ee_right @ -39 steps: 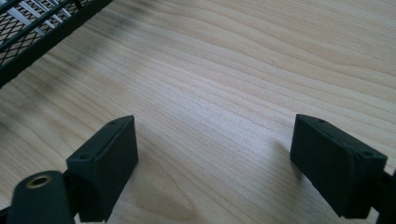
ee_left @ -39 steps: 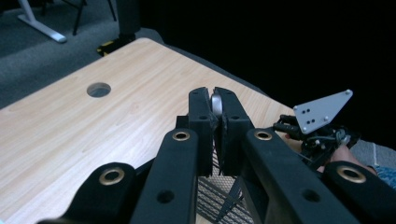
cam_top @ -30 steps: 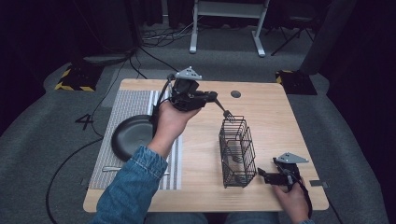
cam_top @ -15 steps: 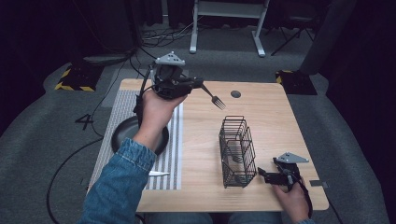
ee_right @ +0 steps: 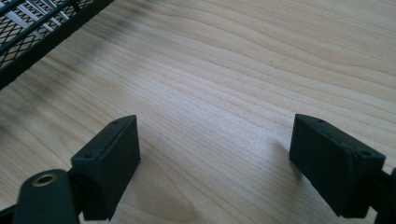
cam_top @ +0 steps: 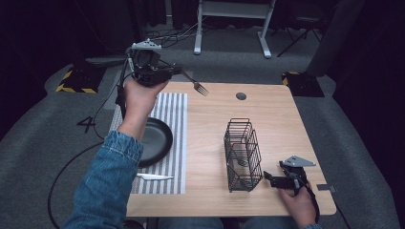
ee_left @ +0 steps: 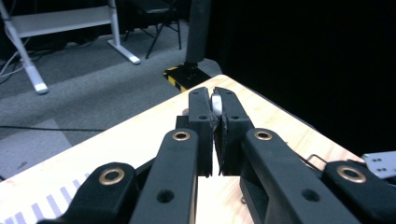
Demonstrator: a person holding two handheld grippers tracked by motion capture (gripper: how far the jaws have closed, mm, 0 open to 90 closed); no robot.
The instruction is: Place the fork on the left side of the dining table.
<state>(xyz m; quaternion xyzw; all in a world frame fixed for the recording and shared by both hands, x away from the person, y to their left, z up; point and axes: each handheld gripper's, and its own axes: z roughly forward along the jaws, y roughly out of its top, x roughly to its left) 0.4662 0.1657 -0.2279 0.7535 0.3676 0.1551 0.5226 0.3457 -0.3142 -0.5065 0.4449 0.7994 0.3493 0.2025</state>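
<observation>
Left gripper (cam_top: 177, 72) raised over table's (cam_top: 286, 119) far left corner, pinching fork (cam_top: 197, 85) by its handle, tines pointing right. Right gripper (cam_top: 268, 177) spread wide, resting beside basket (cam_top: 242, 152).

left arm: denim sleeve stretched way forward, hand up high, left tool (cam_top: 177, 72) pointing right | left jaws: clamped tight on a fork (cam_top: 196, 85) handle | right hand (cam_top: 297, 200): low at the near right, right tool (cam_top: 268, 178) lying flat | right jaws: spread wide, nothing between them
</observation>
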